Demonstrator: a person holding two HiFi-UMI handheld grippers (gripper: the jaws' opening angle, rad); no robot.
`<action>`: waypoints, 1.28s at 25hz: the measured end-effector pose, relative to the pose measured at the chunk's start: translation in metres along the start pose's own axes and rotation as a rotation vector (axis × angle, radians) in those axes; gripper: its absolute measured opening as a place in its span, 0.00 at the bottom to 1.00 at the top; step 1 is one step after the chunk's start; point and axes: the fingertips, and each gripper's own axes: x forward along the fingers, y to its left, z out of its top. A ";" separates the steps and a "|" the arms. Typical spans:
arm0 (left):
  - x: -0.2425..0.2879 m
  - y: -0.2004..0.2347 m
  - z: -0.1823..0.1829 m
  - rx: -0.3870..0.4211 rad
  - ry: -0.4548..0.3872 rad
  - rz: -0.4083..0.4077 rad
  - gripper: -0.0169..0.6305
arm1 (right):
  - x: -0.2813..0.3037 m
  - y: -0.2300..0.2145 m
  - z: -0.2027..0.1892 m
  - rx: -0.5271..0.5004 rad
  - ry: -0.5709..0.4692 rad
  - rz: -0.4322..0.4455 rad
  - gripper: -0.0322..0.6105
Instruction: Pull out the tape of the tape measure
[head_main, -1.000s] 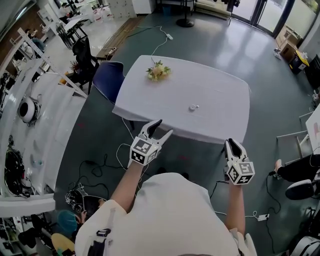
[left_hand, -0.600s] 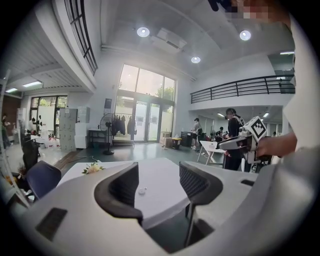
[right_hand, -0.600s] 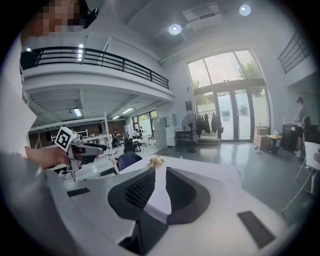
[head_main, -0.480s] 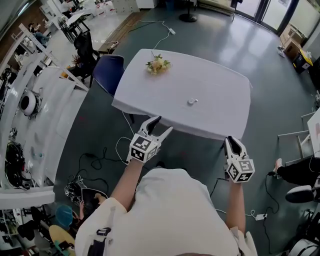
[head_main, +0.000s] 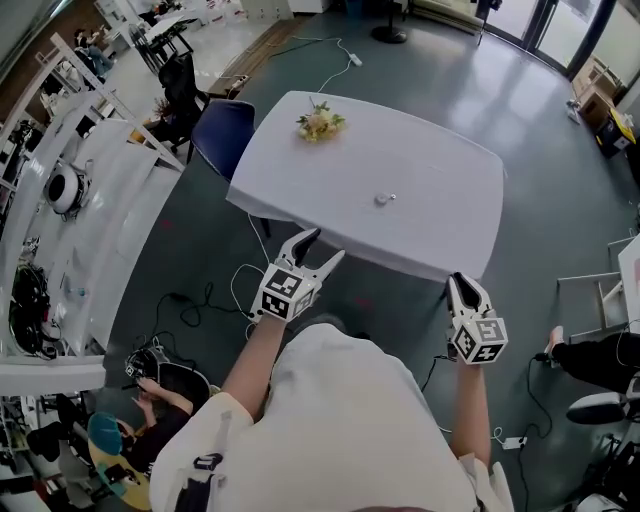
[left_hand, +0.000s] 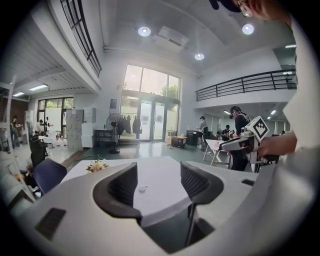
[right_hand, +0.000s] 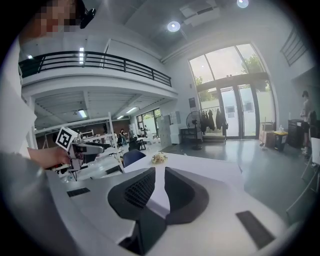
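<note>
The tape measure is a small white round case lying near the middle of the white-clothed table; in the left gripper view it shows as a small tape measure between the jaws, far off. My left gripper hovers short of the table's near edge. Its jaws have just been opening, they stand wide apart, and nothing is between them. My right gripper hangs off the table's near right corner, its jaws drawn together on nothing. Neither gripper touches the table.
A small flower bunch sits at the table's far left side. A blue chair stands by the left corner. Cables trail over the floor under my left arm. A long white counter runs along the left.
Both grippers have edged forward toward the table's near edge. The left jaws have spread a little wider. The tape measure has not moved.
</note>
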 end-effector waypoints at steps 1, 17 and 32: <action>0.000 0.000 -0.001 -0.001 0.000 0.003 0.45 | 0.001 -0.001 -0.001 0.000 0.001 0.003 0.16; 0.041 0.048 -0.003 -0.034 0.015 -0.004 0.45 | 0.064 -0.013 0.013 0.010 0.021 0.003 0.16; 0.140 0.151 0.039 -0.049 0.016 -0.086 0.45 | 0.182 -0.045 0.057 0.038 0.059 -0.060 0.16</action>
